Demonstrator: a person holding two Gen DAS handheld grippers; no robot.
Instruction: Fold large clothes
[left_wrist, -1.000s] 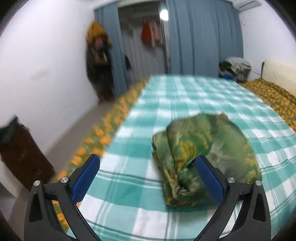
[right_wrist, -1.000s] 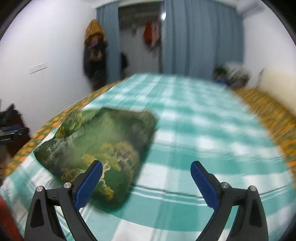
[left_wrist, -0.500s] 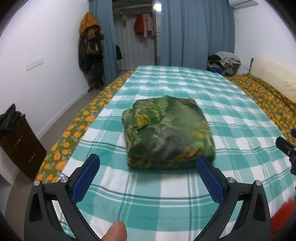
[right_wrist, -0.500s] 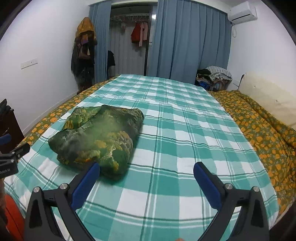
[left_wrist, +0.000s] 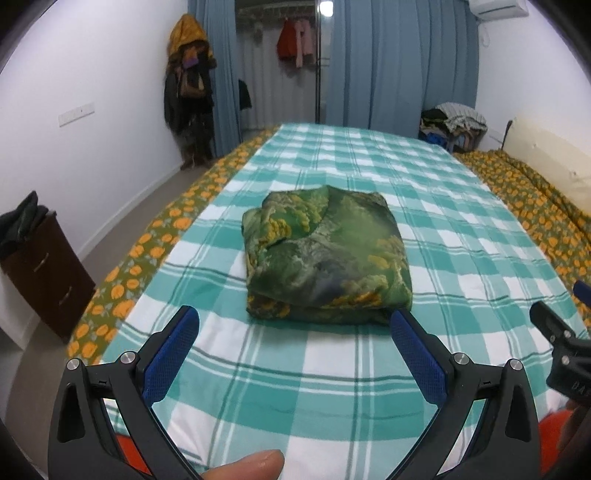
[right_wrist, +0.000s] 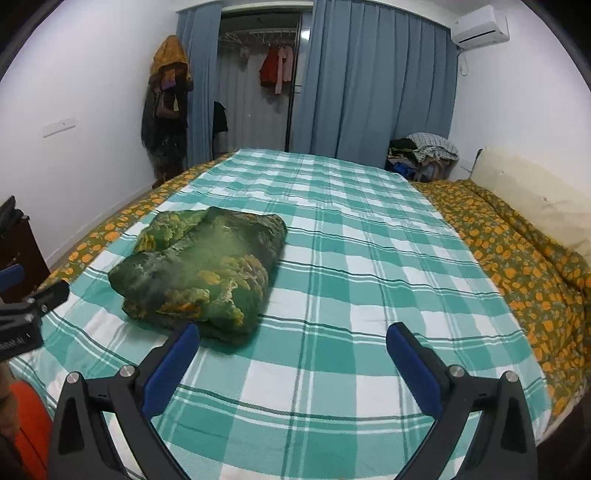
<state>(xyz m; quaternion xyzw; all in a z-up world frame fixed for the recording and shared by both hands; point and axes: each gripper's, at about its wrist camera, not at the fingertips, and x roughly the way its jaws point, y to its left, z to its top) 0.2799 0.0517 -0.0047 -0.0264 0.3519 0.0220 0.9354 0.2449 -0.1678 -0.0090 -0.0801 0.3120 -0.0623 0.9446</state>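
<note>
I see a green garment (left_wrist: 327, 254) with yellow-orange landscape print on my teal-and-white checked sheet (left_wrist: 332, 369), an olive quilt (right_wrist: 517, 251) with orange flowers, blue curtains (right_wrist: 376, 81).

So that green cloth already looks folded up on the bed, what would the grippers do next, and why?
Probably just pull back. The green cloth lies as a compact folded bundle on the checked bedsheet, and the left gripper and right gripper are both open, holding nothing, so little seems left to fold.

One folded green garment (left_wrist: 327, 254), one checked bed sheet (left_wrist: 369, 170), two grippers, left (left_wrist: 293, 354) and right (right_wrist: 291, 356).
</note>
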